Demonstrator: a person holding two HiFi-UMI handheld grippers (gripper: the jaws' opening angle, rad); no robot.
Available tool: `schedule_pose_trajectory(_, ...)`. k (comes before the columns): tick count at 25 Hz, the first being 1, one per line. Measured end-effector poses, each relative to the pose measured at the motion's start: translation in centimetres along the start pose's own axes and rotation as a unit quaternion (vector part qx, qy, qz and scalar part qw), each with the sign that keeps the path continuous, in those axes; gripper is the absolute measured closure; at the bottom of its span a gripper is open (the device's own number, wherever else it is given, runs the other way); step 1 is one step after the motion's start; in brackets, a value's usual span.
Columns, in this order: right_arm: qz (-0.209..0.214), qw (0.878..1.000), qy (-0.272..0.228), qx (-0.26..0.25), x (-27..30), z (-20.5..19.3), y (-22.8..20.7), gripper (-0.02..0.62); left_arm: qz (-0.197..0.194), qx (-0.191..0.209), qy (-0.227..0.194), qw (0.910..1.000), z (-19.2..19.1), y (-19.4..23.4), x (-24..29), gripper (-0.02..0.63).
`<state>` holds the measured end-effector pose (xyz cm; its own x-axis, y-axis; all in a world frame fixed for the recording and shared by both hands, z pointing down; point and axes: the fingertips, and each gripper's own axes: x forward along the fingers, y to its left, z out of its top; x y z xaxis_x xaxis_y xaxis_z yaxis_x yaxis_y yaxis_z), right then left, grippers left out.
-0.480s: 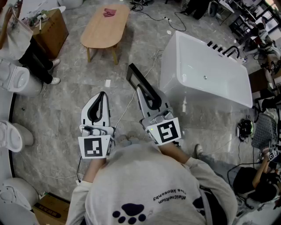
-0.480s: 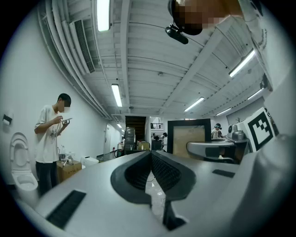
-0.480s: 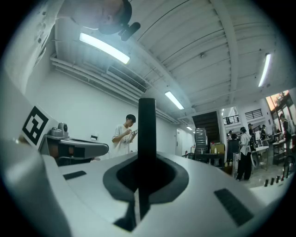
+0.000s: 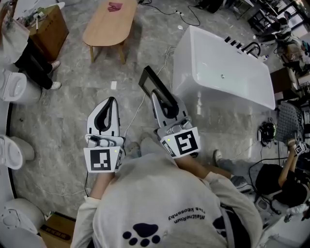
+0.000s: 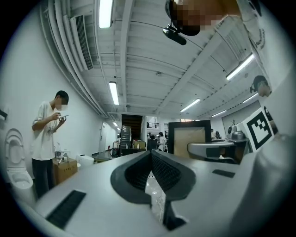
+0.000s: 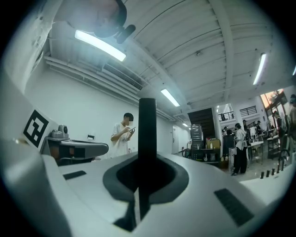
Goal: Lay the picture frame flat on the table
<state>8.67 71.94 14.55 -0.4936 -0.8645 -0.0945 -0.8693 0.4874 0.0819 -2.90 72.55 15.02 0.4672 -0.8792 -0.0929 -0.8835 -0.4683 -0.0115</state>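
Right claw (image 4: 160, 99) is clamped shut on the picture frame (image 4: 147, 80), gripping one black edge. In the right gripper view the frame stands edge-on as a vertical bar between the jaws. The frame is in the air over the grey floor (image 4: 58, 121), upright rather than flat. It's near the white bathtub (image 4: 227, 82) and well apart from the oval wooden worktop (image 4: 104, 26). The left gripper view shows a tan panel inside the black border, front or back I can't tell. Left claw (image 4: 110, 107) is fully closed with nothing in it, level, beside the right one and not touching the frame. A small pinkish item (image 4: 115, 6) sits on the worktop's far end.
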Motion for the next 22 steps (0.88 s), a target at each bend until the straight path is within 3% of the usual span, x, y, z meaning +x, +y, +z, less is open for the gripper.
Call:
schedule_pose_trajectory(9, -0.002, 1.000, 0.007, 0.012, 2.0, -1.2, -1.4, 0.578, -0.007, -0.009, 0.016, 0.9998, -1.7, 1.3, 2.0, 0.595)
schedule_pose_trajectory(22, 0.010, 1.000, 0.001, 0.021, 7.6, -2.3, -10.6, 0.578, 0.002, -0.004, 0.018, 0.9998, -2.0, 1.4, 13.0, 0.594)
